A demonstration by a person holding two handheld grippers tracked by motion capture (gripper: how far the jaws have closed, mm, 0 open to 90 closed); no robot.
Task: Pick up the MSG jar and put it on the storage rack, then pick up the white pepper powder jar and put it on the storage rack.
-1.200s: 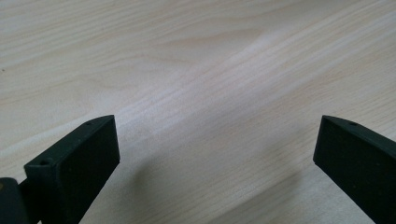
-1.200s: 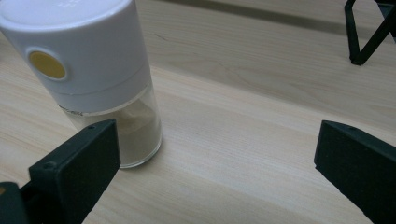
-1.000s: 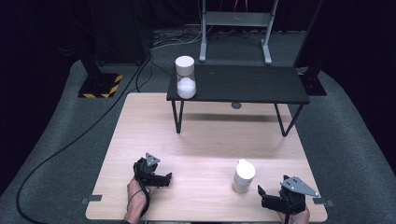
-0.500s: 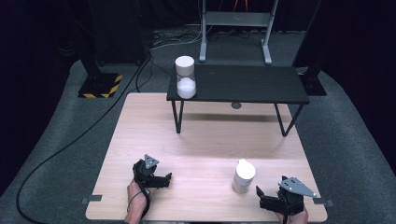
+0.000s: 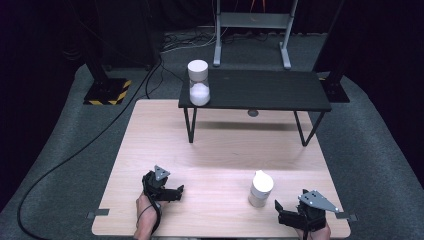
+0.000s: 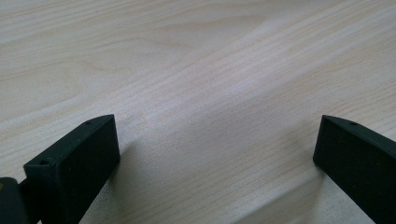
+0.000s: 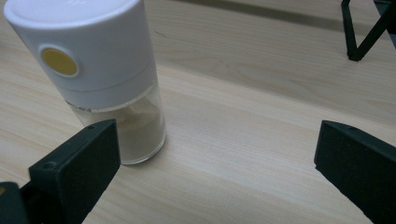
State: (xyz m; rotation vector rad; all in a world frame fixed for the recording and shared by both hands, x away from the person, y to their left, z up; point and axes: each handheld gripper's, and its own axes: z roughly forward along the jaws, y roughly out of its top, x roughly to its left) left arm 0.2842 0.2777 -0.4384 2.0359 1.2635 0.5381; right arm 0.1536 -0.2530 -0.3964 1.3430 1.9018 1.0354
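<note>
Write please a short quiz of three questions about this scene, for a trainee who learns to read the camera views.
1. True or false: the right hand-held gripper is shut on the white-capped grinder.
2. Where does the white jar stand? A) on the wooden table, B) on the black shelf, C) on the floor.
3. What lies between the jaws of the left hand-held gripper?

Key
1. False: its jaws stand wide open, and the grinder is upright on the wooden table beside the left jaw in the right gripper view, not clamped.
2. B, at the left end of the shelf.
3. Bare wood of the table; the jaws are open.
</note>
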